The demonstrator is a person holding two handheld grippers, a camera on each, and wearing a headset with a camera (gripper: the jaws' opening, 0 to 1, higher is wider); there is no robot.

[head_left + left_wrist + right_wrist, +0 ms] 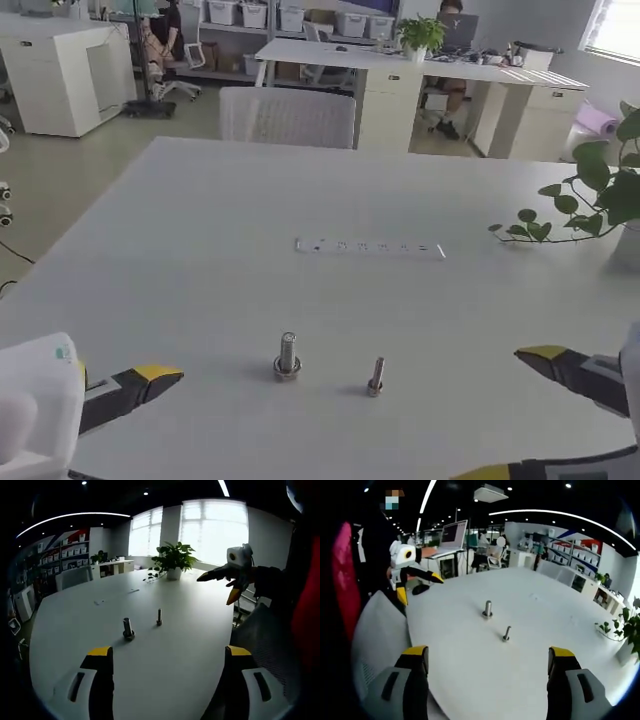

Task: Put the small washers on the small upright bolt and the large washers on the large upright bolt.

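Large upright steel bolt on white table; small upright steel bolt just right of it. Yellow-tipped left gripper and right gripper flank the large bolt, jaws wide apart, empty.

The head view's edges cut off the left gripper and right gripper. The bases of the large bolt and small bolt are too small to read.
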